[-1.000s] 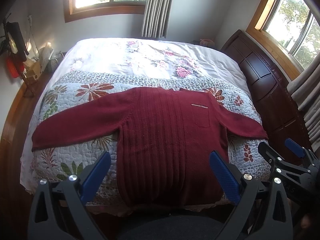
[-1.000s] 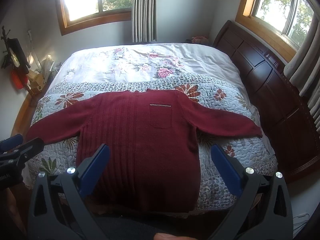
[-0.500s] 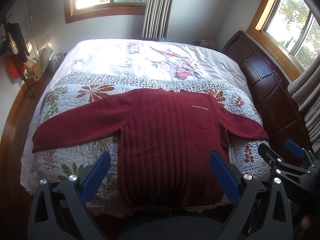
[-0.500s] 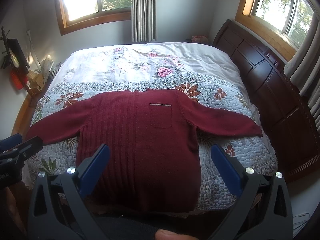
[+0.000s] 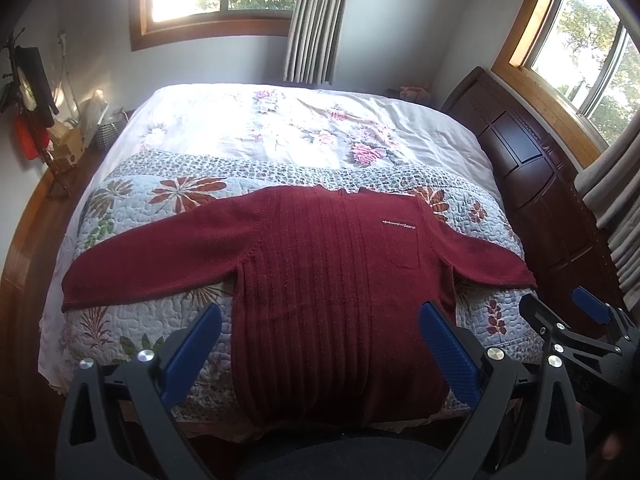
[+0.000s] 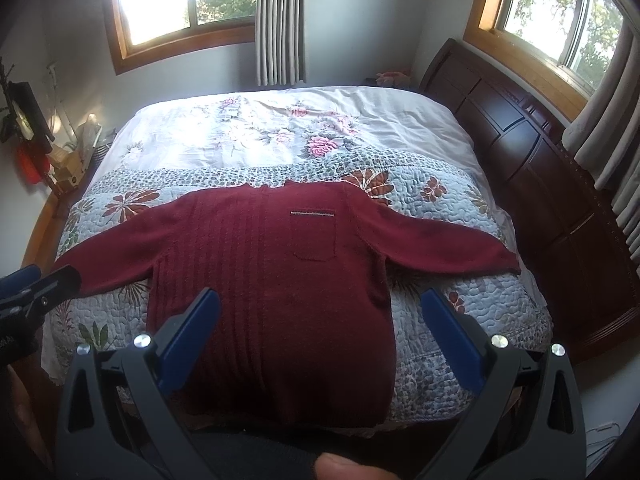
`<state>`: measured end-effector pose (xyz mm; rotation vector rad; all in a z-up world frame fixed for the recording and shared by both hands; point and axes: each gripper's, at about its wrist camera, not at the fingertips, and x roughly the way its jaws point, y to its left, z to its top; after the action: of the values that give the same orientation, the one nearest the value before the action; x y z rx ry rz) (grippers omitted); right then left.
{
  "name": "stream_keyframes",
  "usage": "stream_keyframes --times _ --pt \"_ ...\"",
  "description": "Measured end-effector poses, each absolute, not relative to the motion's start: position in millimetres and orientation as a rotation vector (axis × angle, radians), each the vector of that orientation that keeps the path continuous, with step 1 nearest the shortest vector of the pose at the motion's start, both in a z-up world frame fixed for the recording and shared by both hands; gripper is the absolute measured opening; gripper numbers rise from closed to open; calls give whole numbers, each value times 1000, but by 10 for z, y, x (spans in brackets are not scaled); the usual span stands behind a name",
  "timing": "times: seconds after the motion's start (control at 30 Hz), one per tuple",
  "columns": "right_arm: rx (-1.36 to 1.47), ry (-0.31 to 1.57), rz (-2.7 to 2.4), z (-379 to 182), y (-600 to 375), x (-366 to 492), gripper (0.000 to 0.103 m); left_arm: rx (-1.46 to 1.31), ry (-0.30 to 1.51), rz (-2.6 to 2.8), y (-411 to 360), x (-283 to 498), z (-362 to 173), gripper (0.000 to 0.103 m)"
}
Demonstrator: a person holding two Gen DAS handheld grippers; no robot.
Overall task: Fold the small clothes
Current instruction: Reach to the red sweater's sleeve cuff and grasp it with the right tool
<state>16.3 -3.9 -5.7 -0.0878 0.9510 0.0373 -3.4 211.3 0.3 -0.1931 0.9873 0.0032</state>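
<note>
Left gripper (image 5: 320,344), jaws spread wide with nothing between the blue pads, held above the near edge of the bed; right gripper (image 6: 320,328), likewise wide open and empty, held beside it at about the same height. Each camera catches the other tool at its margin: the left wrist view shows the right gripper at its right edge, the right wrist view shows the left gripper at its left edge. Beyond both lies the dark red sweater (image 5: 332,280), spread flat and face up on the floral quilt (image 5: 132,208), sleeves extended to either side, hem hanging slightly over the near edge, collar pointing away. The chest pocket (image 6: 313,236) is seen squarely only in the right wrist view; the left sleeve cuff appears in full only in the left wrist view. A white floral bedspread (image 6: 280,128) covers the far half of the bed. A dark wooden headboard (image 6: 540,168) stands along the right side, beneath a window.
</note>
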Motion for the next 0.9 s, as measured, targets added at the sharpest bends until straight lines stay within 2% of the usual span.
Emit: stream_keyframes --times 0.27,0.4,0.53,0.9 --pt "-32 891 75 -328 -472 400 100 -139 831 -75 2025 8 -103 99" --pt "106 977 -17 -729 -1203 719 100 -156 778 -222 1947 40 -283 99" --pt "430 1055 -82 -1192 -2237 950 100 -173 839 -286 1805 102 -454 99" --pt "1422 872 -227 -2580 -4824 1169 100 -338 1037 -265 1645 247 -794 99"
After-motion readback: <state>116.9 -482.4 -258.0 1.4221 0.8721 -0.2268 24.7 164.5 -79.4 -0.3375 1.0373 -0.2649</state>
